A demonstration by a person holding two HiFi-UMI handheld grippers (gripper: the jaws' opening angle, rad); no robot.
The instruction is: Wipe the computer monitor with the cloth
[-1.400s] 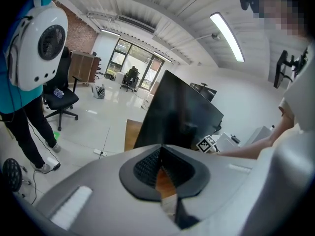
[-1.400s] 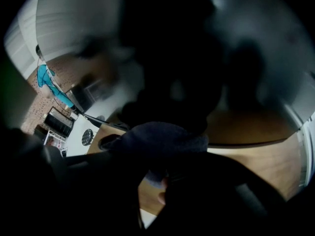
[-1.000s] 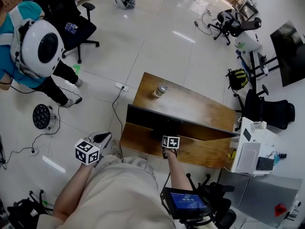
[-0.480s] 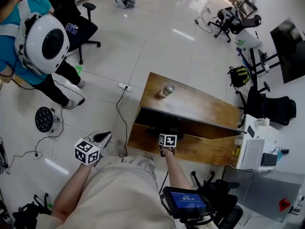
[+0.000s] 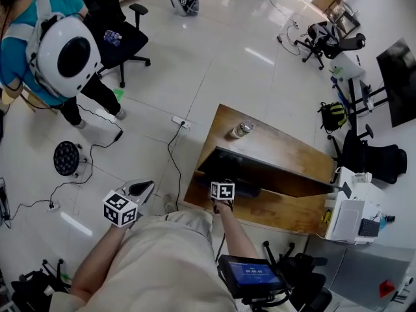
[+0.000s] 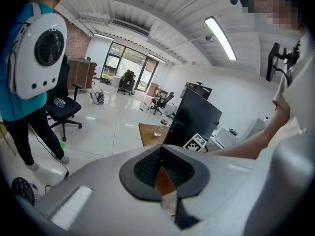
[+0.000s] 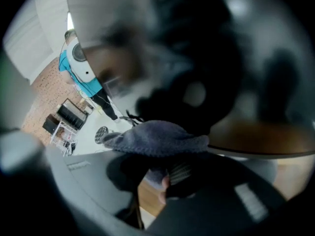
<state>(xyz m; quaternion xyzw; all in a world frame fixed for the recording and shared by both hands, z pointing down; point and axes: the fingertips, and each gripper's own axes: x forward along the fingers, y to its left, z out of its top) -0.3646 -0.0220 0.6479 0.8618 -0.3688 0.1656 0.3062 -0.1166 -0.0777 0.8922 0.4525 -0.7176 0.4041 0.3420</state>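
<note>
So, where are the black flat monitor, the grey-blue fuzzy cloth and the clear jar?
Black flat monitor (image 5: 266, 174): head view, middle of its dark panel.
Grey-blue fuzzy cloth (image 7: 157, 137): right gripper view, middle of the bunched fold.
Clear jar (image 5: 240, 130): head view, middle of its body.

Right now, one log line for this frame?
left gripper: shut, empty | right gripper: shut on cloth | cloth: by monitor
</note>
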